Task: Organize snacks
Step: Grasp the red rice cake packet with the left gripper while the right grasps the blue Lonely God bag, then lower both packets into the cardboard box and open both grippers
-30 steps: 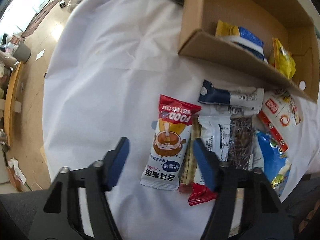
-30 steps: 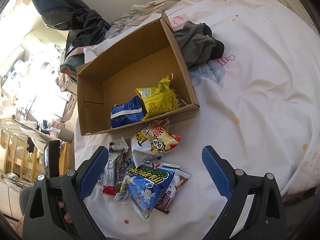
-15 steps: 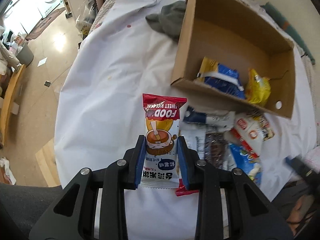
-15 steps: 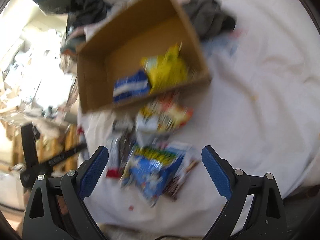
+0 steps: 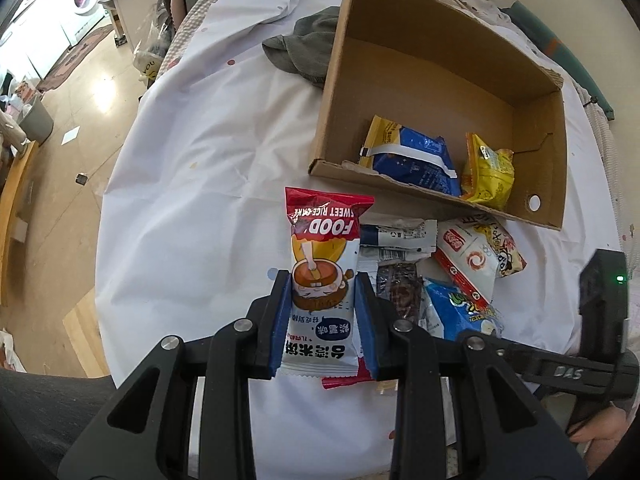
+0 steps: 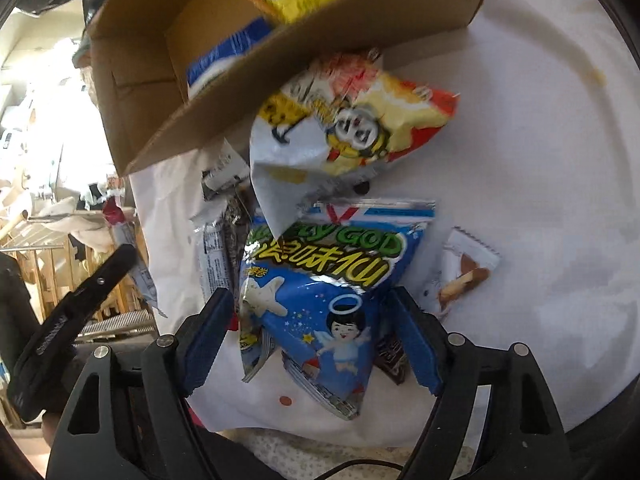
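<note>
A white sheet [image 5: 192, 168] covers the surface. On its far right sits an open cardboard box [image 5: 436, 80] holding 2 packets, a blue one [image 5: 416, 156] and a yellow one [image 5: 486, 172]. A grey cloth [image 5: 304, 48] lies against the box's left wall. Near the box lies a pile of snacks; its blue star-snack bag [image 6: 320, 296] sits between the right gripper [image 6: 314, 342], whose jaws are spread wide beside it without gripping. The left gripper [image 5: 322, 320] is clamped on the red-topped rice cake packet [image 5: 324, 264], left of the pile.
</note>
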